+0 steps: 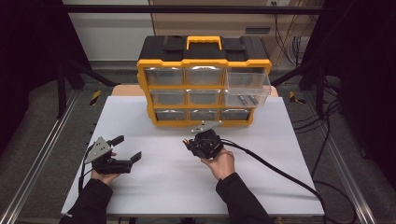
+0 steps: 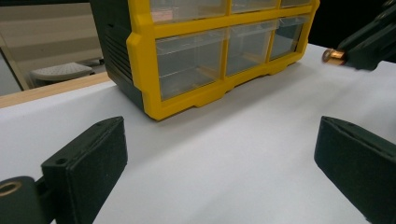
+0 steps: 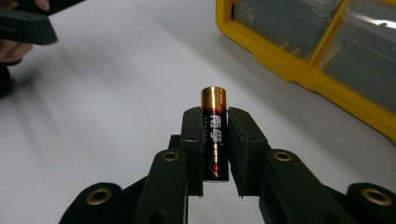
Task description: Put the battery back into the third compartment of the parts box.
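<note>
My right gripper (image 3: 215, 140) clamps a battery (image 3: 214, 135); my left gripper (image 2: 219, 163) stands wide open, holding nothing.

The battery is black with a copper-gold end, pinched lengthwise between my pads, tip poking past them, above the white table (image 1: 154, 186), near the yellow drawer organizer (image 1: 203, 84).

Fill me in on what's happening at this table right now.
A person works with a gripper in each hand in front of a yellow and black drawer organizer. The right gripper is shut on a battery, black with a copper-coloured end, and holds it above the white table just before the cabinet's bottom row. The top right drawer is pulled out. The left gripper sits off to the left with its jaws open and nothing between them.
</note>
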Demonstrator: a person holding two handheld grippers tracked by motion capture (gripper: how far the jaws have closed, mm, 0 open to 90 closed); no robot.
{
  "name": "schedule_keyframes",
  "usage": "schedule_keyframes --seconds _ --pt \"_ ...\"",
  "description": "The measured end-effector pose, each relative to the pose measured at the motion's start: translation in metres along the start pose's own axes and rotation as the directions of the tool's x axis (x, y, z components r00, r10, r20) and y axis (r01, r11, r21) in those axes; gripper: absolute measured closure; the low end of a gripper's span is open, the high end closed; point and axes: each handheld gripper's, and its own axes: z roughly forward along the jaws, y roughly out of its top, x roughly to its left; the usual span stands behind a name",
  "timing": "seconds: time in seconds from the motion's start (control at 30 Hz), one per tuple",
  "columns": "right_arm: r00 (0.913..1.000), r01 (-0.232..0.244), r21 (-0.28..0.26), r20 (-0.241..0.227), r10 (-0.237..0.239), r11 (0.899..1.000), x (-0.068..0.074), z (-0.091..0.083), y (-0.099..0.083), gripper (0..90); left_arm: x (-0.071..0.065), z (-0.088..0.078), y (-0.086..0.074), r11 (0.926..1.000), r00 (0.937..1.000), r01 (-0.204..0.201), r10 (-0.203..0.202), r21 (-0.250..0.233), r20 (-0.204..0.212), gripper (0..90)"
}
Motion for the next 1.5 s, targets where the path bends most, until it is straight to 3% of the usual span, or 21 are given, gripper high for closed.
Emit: schedule_keyframes --seconds 0.4,0.67,1.0,1.5 --pt "0.9997 0.023 -0.073 0.003 -0.023 0.997 0.000 -0.056 0.014 77.2 -0.001 0.001 0.000 1.0000 1.0000 -0.001 0.001 0.004 0.001 2.0" --pt "0.9994 0.026 -0.133 0.026 -0.023 0.991 -0.009 -0.097 0.025 77.1 0.000 0.001 -0.001 1.0000 1.0000 0.000 0.000 0.006 0.001 2.0" --pt "0.9969 0.039 -0.210 0.075 -0.024 0.977 -0.016 -0.149 0.045 77.2 0.000 0.002 -0.001 1.0000 1.0000 0.000 0.000 0.009 0.002 2.0" --pt "0.9910 0.038 -0.314 0.134 0.004 0.949 -0.033 -0.201 0.078 77.2 -0.001 0.002 -0.001 0.9999 1.0000 0.000 0.000 0.011 0.003 2.0"
